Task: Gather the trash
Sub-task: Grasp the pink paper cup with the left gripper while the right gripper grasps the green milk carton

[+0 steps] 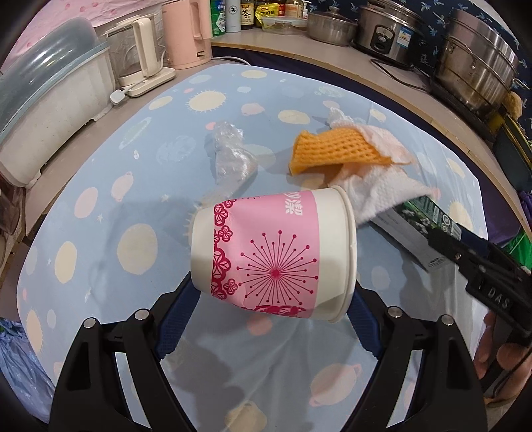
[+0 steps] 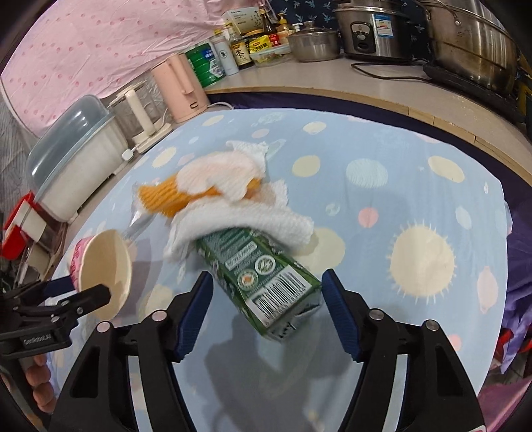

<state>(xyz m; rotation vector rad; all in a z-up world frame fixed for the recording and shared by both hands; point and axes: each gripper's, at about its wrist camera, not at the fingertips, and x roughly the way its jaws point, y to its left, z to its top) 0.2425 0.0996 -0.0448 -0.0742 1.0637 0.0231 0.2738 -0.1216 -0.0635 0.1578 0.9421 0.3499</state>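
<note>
A pink-and-white paper cup [image 1: 276,256] hangs on its side above the blue planet-print tablecloth [image 1: 99,216], with my left gripper [image 1: 272,289] shut on it, one pad at its base and one at its rim. The right wrist view shows its mouth [image 2: 106,269] at the left. A green drink carton [image 2: 262,279], smeared in the picture, lies slantwise between the pads of my right gripper [image 2: 267,275]. The right pad is at its corner and the left pad stands just off it. A white paper towel [image 2: 252,216] drapes over its far end, beside an orange foam net [image 1: 335,146] and crumpled clear plastic [image 1: 232,153].
A lidded white dish box [image 1: 50,109], a glass kettle [image 1: 139,50] and a pink kettle [image 1: 186,30] line the table's left edge. Behind a dark gap, a counter holds a rice cooker [image 1: 389,30], steel pots [image 1: 475,63] and bottles. A blue plastic bag [image 1: 16,365] sits at lower left.
</note>
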